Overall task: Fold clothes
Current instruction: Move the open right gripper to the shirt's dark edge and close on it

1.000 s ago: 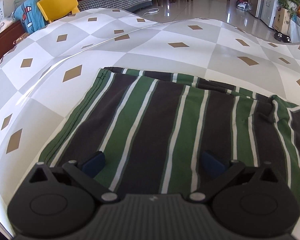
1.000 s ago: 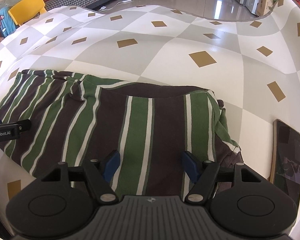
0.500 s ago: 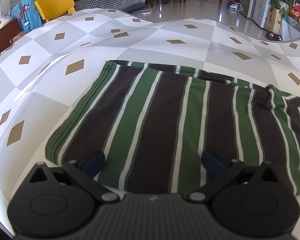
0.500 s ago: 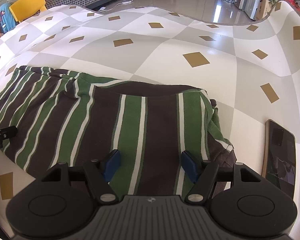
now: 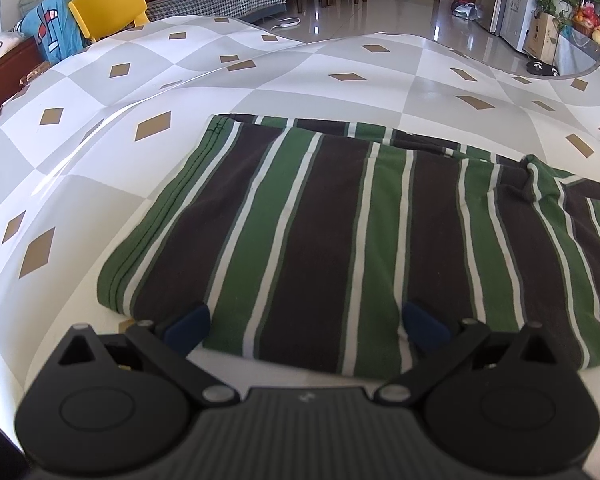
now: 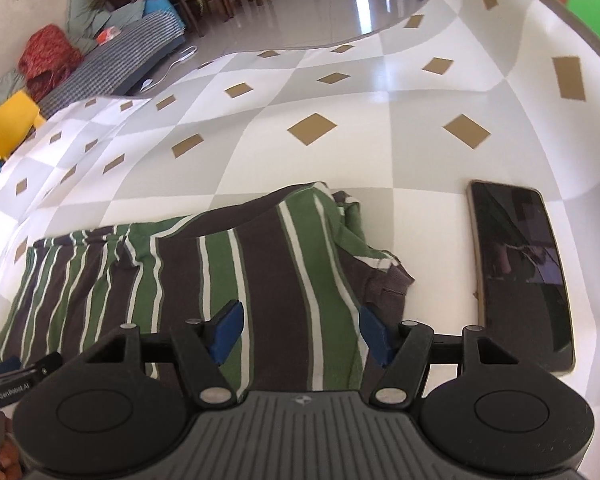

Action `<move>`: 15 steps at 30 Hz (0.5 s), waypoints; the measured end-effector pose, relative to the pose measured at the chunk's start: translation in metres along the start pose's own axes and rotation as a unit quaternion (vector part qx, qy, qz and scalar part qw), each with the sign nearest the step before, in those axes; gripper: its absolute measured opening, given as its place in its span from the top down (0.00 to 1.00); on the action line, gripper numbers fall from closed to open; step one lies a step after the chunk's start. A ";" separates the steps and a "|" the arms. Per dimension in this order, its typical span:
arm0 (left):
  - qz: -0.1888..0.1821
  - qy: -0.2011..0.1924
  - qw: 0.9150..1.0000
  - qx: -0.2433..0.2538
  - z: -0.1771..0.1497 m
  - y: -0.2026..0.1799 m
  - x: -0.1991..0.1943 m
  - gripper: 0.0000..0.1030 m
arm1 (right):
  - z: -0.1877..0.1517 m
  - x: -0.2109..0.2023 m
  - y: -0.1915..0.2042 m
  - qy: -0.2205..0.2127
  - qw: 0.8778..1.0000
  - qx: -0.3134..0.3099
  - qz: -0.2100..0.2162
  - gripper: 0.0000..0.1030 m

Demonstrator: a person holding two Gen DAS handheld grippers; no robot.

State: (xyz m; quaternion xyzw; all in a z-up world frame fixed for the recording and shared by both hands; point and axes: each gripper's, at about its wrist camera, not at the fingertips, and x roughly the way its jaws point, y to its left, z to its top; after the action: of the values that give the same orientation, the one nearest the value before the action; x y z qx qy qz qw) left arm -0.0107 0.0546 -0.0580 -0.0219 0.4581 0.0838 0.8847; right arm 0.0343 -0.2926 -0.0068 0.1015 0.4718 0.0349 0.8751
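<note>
Right wrist view: striped shirt [image 6: 260, 264] flat on checked tablecloth [image 6: 340, 92], long axis leftward; right gripper [image 6: 300, 330] closing over its near hem, nothing pinched. Left gripper [image 5: 306, 328] wide, empty.

The left hand-held gripper [image 5: 306, 326] has a matte black body with a ribbed grey-black deck, a small pale logo at its centre, two round discs at the sides, silver screw heads at the linkage pivots, and dark blue pads [image 5: 188, 326] on its fingers. The right hand-held gripper [image 6: 300, 330] is built the same, with brighter blue pads [image 6: 228, 330]. Left of the right one's disc, a black bar carries white "GenRobot.AI" lettering
</note>
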 end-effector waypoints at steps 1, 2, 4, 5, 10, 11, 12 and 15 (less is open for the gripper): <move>-0.001 0.000 1.000 0.001 0.000 0.000 0.000 0.00 | 0.000 -0.002 -0.005 0.001 1.000 0.014 -0.004 0.40; -0.001 -0.001 1.000 0.001 -0.001 -0.001 -0.001 0.00 | -0.001 -0.003 -0.008 0.003 1.000 0.025 -0.007 0.40; -0.002 -0.001 1.000 0.003 -0.002 -0.001 -0.001 0.00 | -0.002 -0.005 -0.014 0.007 0.999 0.045 -0.009 0.40; -0.003 -0.001 1.000 0.003 -0.002 -0.001 -0.001 0.00 | -0.003 -0.005 -0.016 0.009 0.998 0.054 -0.007 0.40; -0.007 -0.001 1.000 0.008 -0.004 -0.002 -0.003 0.00 | -0.008 0.001 -0.028 0.028 0.995 0.101 0.004 0.40; -0.007 -0.001 1.000 0.009 -0.005 -0.002 -0.003 0.00 | -0.009 0.002 -0.030 0.031 0.993 0.111 0.007 0.40; -0.008 -0.001 1.000 0.010 -0.006 -0.002 -0.004 0.00 | -0.010 0.004 -0.033 0.034 0.992 0.121 0.010 0.40; -0.010 -0.001 1.000 0.011 -0.007 -0.003 -0.005 0.00 | -0.011 0.006 -0.037 0.033 0.990 0.138 0.015 0.40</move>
State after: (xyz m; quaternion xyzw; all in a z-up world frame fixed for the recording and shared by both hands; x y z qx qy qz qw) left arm -0.0186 0.0504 -0.0582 -0.0165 0.4575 0.0704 0.8863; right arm 0.0271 -0.3258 -0.0250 0.2272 0.4995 -0.0136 0.8359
